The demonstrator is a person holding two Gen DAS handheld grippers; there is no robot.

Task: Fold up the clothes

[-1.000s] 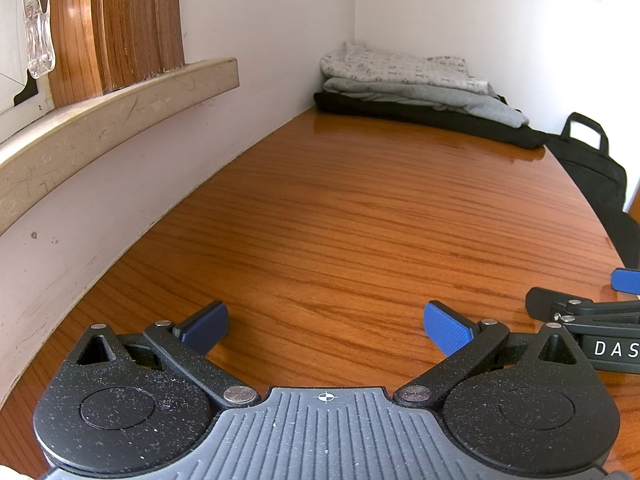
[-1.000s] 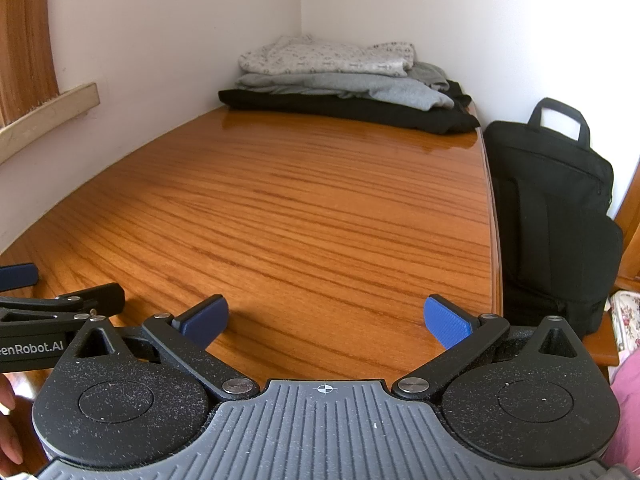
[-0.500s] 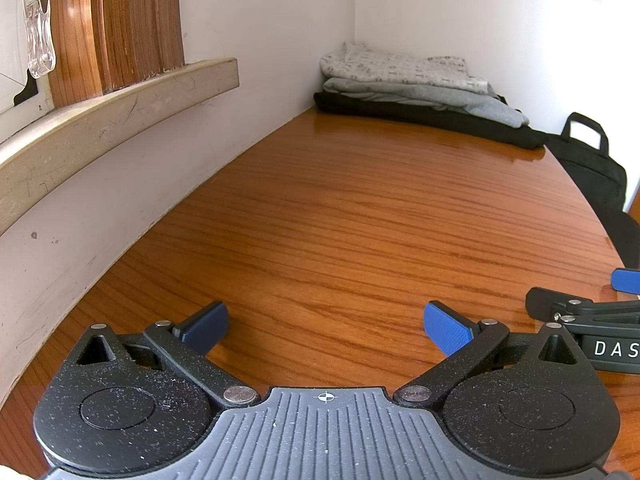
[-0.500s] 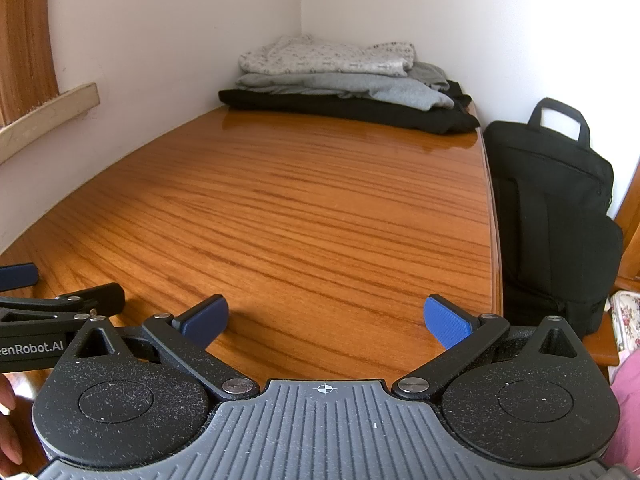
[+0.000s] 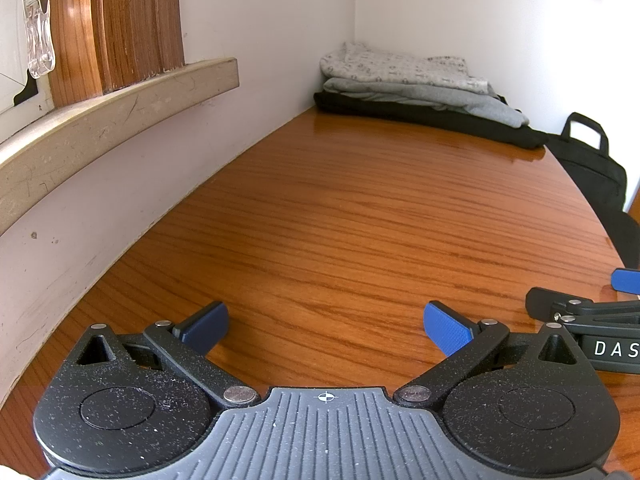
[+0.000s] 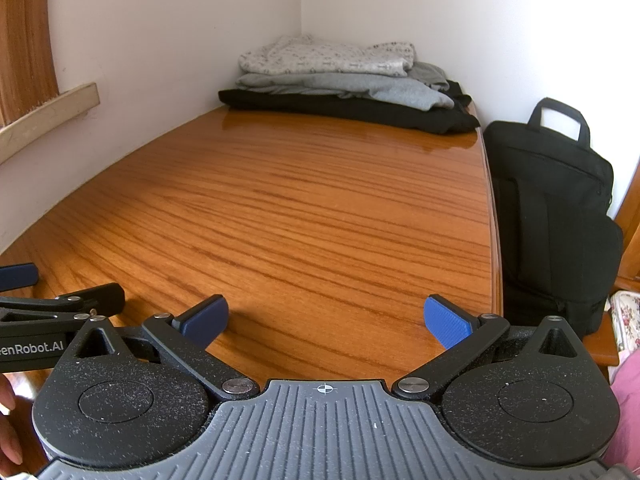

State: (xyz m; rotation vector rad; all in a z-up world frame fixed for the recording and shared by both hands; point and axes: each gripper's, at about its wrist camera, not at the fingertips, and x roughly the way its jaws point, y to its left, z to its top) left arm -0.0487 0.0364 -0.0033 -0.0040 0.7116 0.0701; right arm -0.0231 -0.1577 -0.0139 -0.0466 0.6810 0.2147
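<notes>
The left gripper [image 5: 326, 322] and right gripper [image 6: 326, 318] sit side by side low over the wooden table [image 6: 320, 208], both spread wide and holding nothing. Bare tabletop stretches ahead to the folded clothes [image 6: 344, 80], stacked in the far corner where two white walls [image 6: 172, 40] meet: a patterned light piece on grey, on black. A black bag [image 6: 556, 208] stands just beside the table's right edge. A wooden ledge [image 5: 120, 108], possibly a window sill, runs along the left wall.
</notes>
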